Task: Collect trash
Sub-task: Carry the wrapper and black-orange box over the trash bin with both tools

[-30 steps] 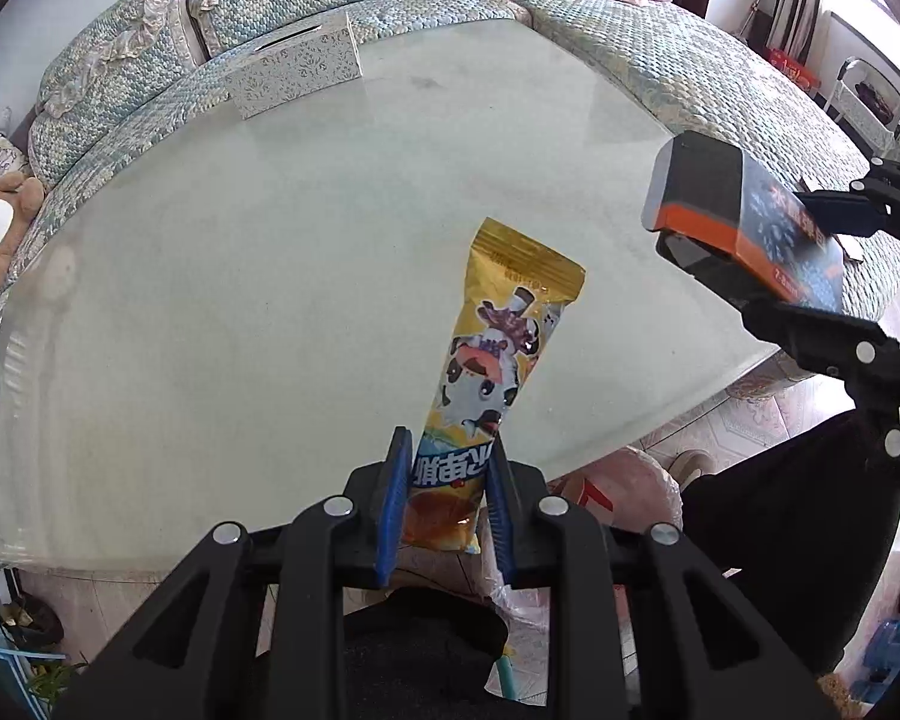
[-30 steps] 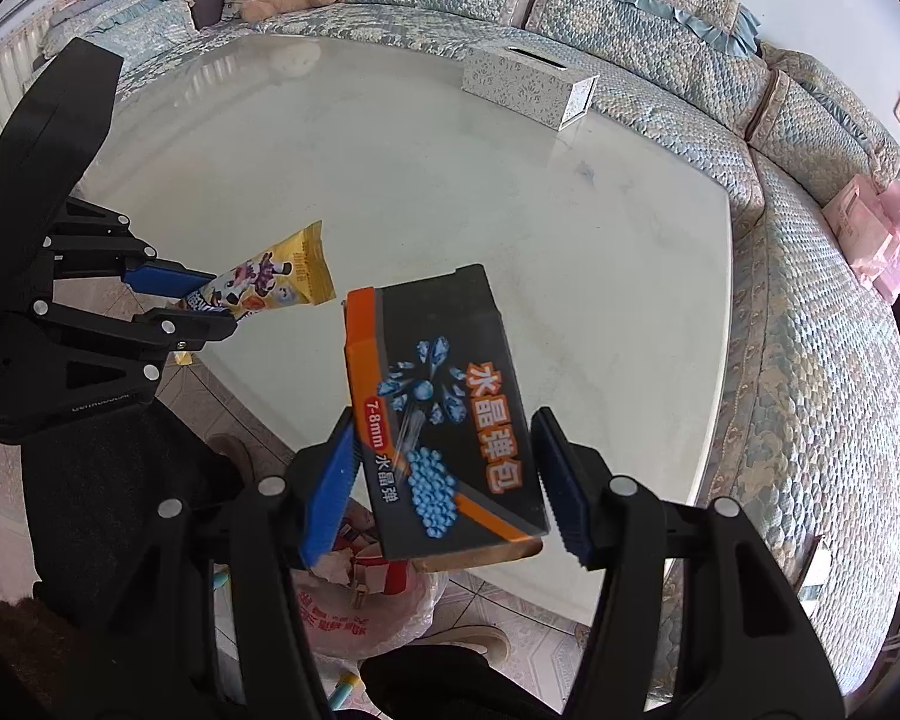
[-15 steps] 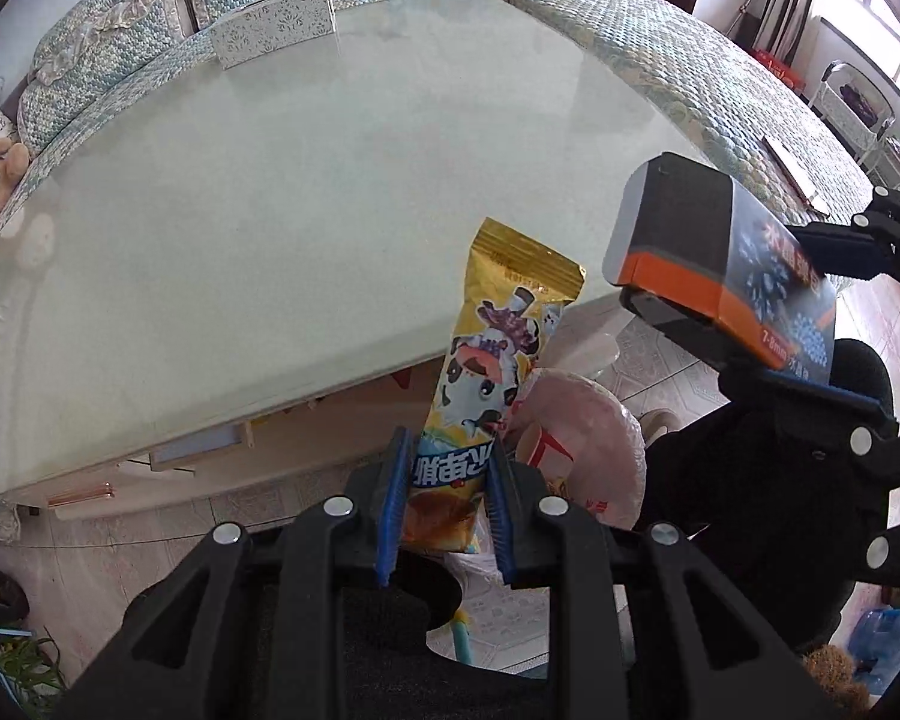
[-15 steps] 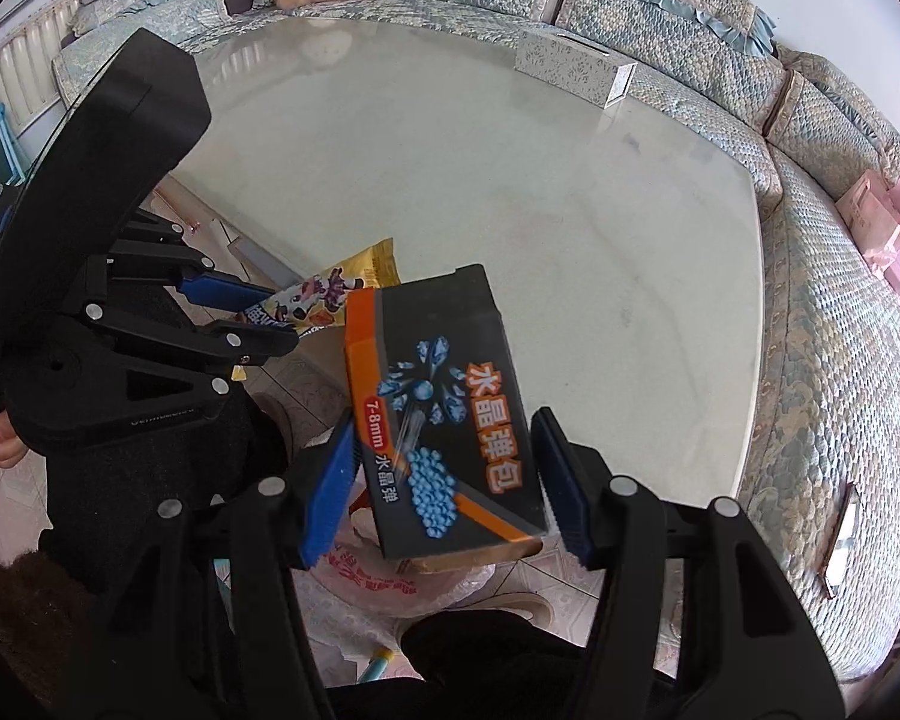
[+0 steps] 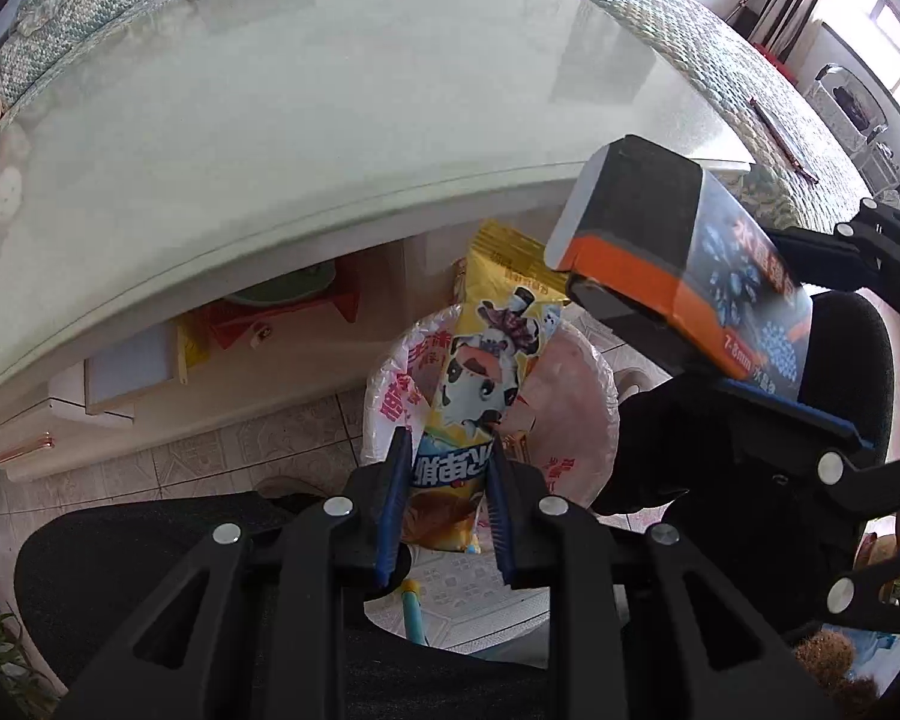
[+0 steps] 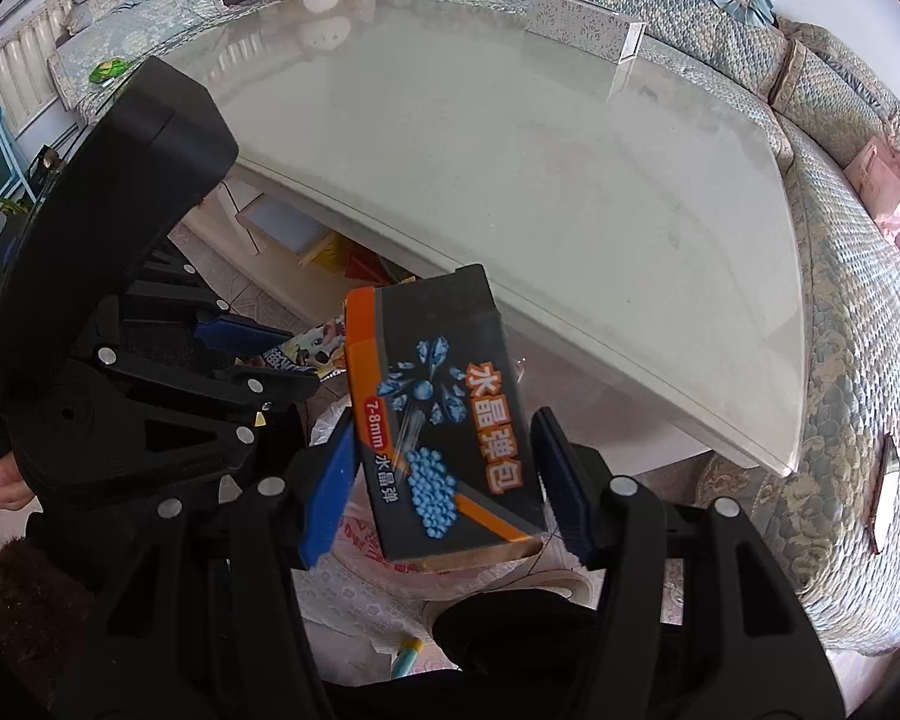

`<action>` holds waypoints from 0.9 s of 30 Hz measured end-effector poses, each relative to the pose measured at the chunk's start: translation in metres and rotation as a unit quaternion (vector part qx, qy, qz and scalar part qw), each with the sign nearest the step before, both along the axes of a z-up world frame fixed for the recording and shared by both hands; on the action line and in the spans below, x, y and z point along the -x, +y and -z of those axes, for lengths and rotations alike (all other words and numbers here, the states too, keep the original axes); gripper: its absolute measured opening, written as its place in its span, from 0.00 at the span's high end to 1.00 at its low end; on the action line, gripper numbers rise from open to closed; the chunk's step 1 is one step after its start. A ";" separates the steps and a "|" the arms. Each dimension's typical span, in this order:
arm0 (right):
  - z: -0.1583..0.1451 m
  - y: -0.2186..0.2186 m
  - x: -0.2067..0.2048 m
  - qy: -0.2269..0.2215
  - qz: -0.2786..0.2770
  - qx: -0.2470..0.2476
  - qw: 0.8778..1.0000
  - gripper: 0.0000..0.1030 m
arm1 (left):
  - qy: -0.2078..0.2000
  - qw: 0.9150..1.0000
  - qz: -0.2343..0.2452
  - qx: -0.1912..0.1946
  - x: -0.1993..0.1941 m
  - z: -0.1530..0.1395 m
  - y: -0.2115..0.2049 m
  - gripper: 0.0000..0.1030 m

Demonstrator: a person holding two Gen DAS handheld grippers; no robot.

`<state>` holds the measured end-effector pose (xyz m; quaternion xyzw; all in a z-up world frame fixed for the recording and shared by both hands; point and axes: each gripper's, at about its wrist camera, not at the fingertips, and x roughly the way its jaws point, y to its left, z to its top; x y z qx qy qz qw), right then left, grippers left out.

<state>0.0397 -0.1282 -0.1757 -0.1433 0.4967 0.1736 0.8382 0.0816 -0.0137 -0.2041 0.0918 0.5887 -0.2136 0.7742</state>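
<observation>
Above the pink trash bag (image 5: 576,396) on the floor, the left claw (image 5: 447,480) is gripping a yellow snack wrapper (image 5: 486,372) by its lower end. Just beside it, the right claw (image 6: 444,480) is clamping a black-and-orange box (image 6: 444,414), both hanging off the glass worktop's (image 5: 306,120) near edge.

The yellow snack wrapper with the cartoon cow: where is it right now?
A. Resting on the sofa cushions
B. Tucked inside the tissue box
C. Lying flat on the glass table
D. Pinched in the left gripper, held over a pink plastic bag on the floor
D: the left gripper is clamped on the lower end of the snack wrapper, which hangs past the table edge above the pink bag.
</observation>
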 end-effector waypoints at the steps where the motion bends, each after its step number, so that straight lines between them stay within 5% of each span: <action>1: 0.006 -0.001 0.000 0.002 0.004 0.001 1.000 0.45 | 0.004 1.000 -0.001 0.001 0.000 0.005 -0.001 0.76; 27: 0.126 -0.022 -0.030 0.097 0.078 -0.006 0.992 0.45 | 0.119 0.993 -0.016 -0.008 -0.020 0.126 -0.013 0.76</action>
